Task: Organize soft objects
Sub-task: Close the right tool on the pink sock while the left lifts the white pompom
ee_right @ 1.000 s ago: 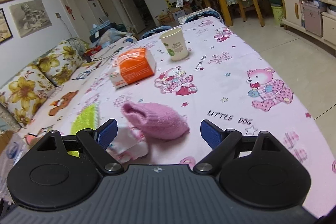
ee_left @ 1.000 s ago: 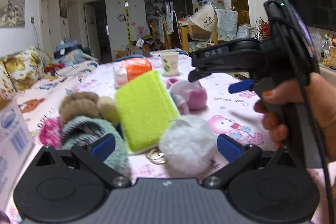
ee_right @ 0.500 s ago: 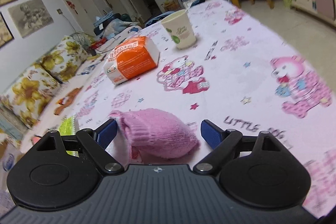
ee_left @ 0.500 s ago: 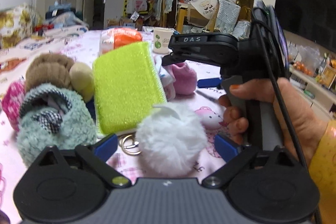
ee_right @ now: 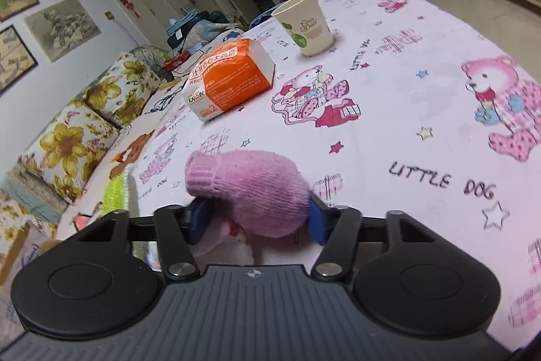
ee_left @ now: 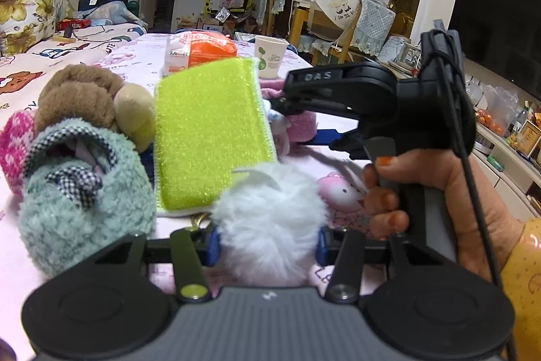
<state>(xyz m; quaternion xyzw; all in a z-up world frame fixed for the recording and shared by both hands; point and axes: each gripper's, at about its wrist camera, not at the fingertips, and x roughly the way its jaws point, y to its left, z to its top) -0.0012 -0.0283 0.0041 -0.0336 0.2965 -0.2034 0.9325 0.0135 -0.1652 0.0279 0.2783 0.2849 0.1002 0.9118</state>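
Left gripper [ee_left: 268, 237]: I see the jaws closing around the white fluffy pompom [ee_left: 270, 219]; both blue pads sit against its fur, so I read it as pinched. The pompom rests on the pink cartoon-print tablecloth [ee_right: 405, 124], its metal ring [ee_left: 199, 220] poking out on the left, just below the lime green sponge [ee_left: 209, 137].

Left of the sponge I note a teal fuzzy slipper [ee_left: 88, 202], a brown plush toy [ee_left: 84, 100] behind it, and a pink knit item [ee_left: 13, 148] at the far left edge. All lie close together.

Right gripper [ee_right: 257, 219]: jaws closing on the pink knitted sock [ee_right: 250, 188]; the right pad touches its side, the left pad is against the cuff end, with white fabric [ee_right: 230, 242] bunched underneath. From the left wrist view I see the person's hand [ee_left: 436, 192] on that gripper's handle.

Further back on the cloth: an orange tissue pack [ee_right: 230, 80] and a paper cup [ee_right: 304, 22], well apart from the sock
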